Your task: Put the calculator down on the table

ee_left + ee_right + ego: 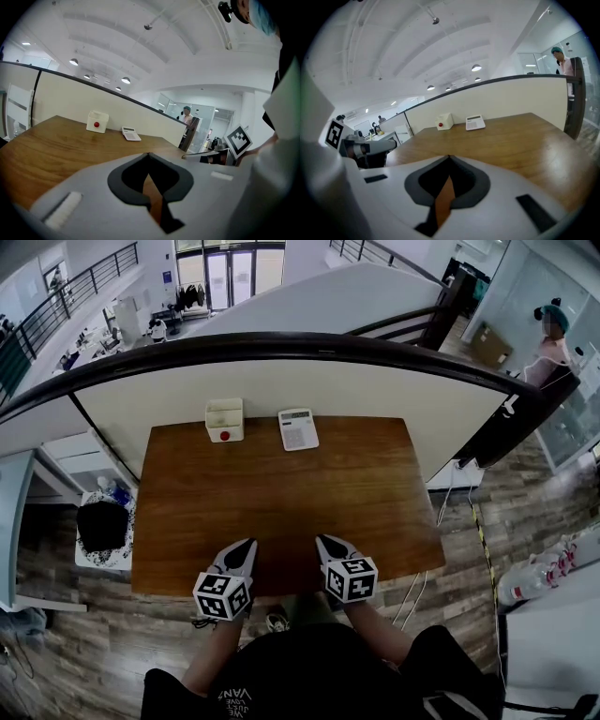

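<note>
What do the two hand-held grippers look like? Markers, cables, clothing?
Matching pair. Left hand-held gripper and right hand-held gripper: pale grey tapered jaws, black inner lining. Each carries a white cube with black square markers: left cube, right cube. No cables visible. Person wears a black top with white lettering.

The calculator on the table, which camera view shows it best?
The head view. It looks down on the calculator, so its whole white face shows, beside the white box at the far edge of the table. Both gripper views show it only small, distant and flattened.
</note>
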{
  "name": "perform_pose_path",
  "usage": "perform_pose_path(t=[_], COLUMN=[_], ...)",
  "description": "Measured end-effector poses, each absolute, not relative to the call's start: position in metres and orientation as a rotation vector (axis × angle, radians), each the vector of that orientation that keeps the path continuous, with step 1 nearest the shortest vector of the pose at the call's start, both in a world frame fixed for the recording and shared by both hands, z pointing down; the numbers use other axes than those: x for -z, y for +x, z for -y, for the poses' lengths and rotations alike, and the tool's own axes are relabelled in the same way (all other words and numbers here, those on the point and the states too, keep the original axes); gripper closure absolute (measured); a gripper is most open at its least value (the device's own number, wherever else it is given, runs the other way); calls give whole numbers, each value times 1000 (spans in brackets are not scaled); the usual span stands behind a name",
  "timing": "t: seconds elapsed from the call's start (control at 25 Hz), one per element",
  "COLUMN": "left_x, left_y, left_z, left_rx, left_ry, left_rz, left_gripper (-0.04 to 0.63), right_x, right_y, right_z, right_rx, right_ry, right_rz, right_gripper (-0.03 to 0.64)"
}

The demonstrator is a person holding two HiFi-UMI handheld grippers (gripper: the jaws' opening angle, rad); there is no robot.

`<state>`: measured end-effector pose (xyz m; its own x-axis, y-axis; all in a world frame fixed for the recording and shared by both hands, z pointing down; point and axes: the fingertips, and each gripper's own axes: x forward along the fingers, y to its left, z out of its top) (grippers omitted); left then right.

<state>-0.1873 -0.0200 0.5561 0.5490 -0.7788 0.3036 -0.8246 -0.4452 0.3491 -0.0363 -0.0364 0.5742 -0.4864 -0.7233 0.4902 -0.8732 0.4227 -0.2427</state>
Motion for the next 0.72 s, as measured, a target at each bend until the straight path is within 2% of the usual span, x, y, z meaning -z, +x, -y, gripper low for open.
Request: perform_pose_path(t=[0.72], left_x=[-572], left_y=[-183], left_z=[5], left_rx=[-188], left_ry=[2329], left_rz=[1242], left_gripper=[583], right_x=[-582], right_y=[-36], right_z=[27], right_rx=[-679], right_ry=[1347], right_rz=[2354], right_gripper=[604])
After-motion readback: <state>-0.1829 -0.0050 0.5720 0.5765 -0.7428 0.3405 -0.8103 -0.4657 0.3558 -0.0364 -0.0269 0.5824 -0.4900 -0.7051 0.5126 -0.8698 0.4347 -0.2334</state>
